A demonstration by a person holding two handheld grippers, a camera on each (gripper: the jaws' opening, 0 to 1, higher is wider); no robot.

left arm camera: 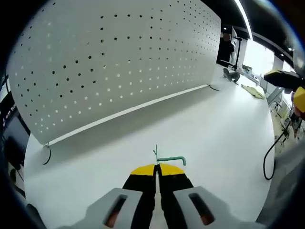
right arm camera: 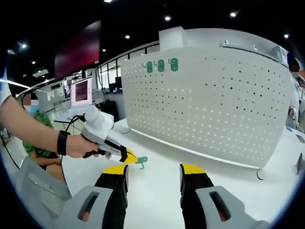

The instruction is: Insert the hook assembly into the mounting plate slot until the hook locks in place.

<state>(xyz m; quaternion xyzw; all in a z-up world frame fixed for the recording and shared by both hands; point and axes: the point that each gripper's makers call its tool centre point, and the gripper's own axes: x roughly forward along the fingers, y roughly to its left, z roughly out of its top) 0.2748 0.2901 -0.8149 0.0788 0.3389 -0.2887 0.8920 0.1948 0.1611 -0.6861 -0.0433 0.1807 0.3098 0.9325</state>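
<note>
left tool (left arm camera: 156, 172) pinching the green hook (left arm camera: 167, 159), low centre of left gripper view | hook's long arm runs sideways toward frame right, short stem up | right tool (right arm camera: 155, 177) spread wide over the white bench (right arm camera: 157, 191) | pegboard (right arm camera: 209, 100) upright behind

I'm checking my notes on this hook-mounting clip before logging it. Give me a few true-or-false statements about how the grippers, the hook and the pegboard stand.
1. The left gripper is shut on the green hook. True.
2. The right gripper is shut on a hook. False: its jaws stand apart with nothing between them.
3. Three green hooks already hang near the top of the pegboard. True.
4. The held hook is seated in the pegboard. False: it is over the white table, apart from the board.
</note>
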